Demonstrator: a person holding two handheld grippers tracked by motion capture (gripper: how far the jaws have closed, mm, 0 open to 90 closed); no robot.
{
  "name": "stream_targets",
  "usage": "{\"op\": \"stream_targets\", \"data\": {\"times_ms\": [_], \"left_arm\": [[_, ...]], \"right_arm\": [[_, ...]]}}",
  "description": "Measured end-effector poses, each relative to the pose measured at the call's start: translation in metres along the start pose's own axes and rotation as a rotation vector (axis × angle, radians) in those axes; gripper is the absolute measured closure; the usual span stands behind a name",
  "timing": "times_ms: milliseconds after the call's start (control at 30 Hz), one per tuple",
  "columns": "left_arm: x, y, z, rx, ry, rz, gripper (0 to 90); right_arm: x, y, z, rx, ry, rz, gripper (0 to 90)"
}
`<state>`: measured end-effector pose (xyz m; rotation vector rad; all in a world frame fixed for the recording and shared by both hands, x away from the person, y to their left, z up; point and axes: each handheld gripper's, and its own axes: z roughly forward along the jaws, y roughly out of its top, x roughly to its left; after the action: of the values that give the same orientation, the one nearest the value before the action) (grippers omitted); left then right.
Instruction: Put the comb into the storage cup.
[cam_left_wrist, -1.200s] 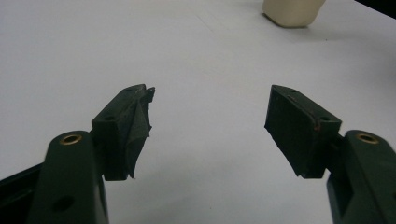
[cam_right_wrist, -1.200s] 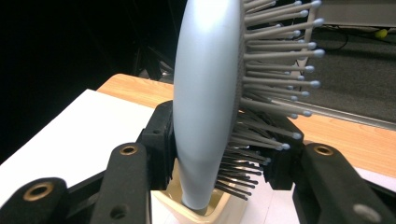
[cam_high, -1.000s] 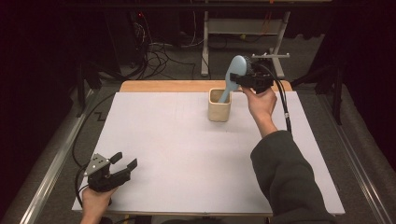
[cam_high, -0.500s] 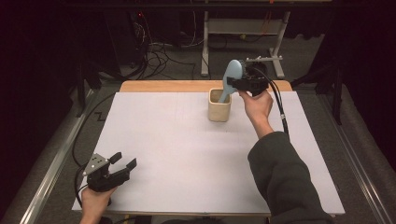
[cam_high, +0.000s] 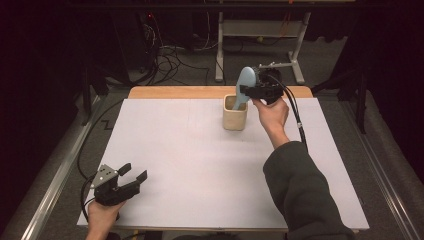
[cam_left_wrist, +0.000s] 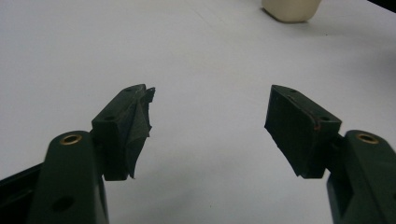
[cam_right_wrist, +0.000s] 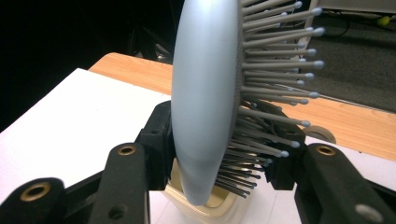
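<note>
A light blue hairbrush (cam_high: 245, 82) stands almost upright, its handle end dipping into a cream cup (cam_high: 234, 119) at the back of the white table sheet (cam_high: 190, 150). My right gripper (cam_high: 252, 90) is shut on the hairbrush head (cam_right_wrist: 205, 93). One pad lies against the smooth back and the other sits in the bristles, and the cup (cam_right_wrist: 219, 210) shows just below. My left gripper (cam_high: 134, 172) rests at the near left corner of the table. It is open (cam_left_wrist: 210, 116) with nothing between its pads, and the cup (cam_left_wrist: 290, 9) is far ahead of it.
A strip of bare wood (cam_high: 200, 92) runs along the sheet's far edge. Behind the table, a metal stand (cam_high: 260, 30) and loose cables (cam_high: 170, 55) sit on the dark floor. Metal rails (cam_high: 45, 195) flank both sides of the table.
My right gripper has carried the hairbrush slightly left and a little lower over the cup. The left gripper has stayed where it was.
</note>
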<state>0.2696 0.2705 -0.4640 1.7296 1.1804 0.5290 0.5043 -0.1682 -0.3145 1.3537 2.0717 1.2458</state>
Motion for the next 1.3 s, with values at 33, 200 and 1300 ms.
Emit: {"op": "stream_targets", "data": {"times_ms": [33, 200, 1300], "left_arm": [[0.000, 0.000, 0.000, 0.000, 0.000, -0.002, 31.4], [0.000, 0.000, 0.000, -0.001, -0.001, -0.001, 31.4], [0.001, 0.000, -0.002, -0.008, 0.005, -0.005, 31.2]], "right_arm": [[0.000, 0.000, 0.001, 0.002, 0.000, 0.001, 53.5], [0.001, -0.002, 0.004, 0.011, 0.003, 0.000, 53.1], [-0.002, -0.016, 0.011, 0.043, -0.031, 0.001, 45.0]]}}
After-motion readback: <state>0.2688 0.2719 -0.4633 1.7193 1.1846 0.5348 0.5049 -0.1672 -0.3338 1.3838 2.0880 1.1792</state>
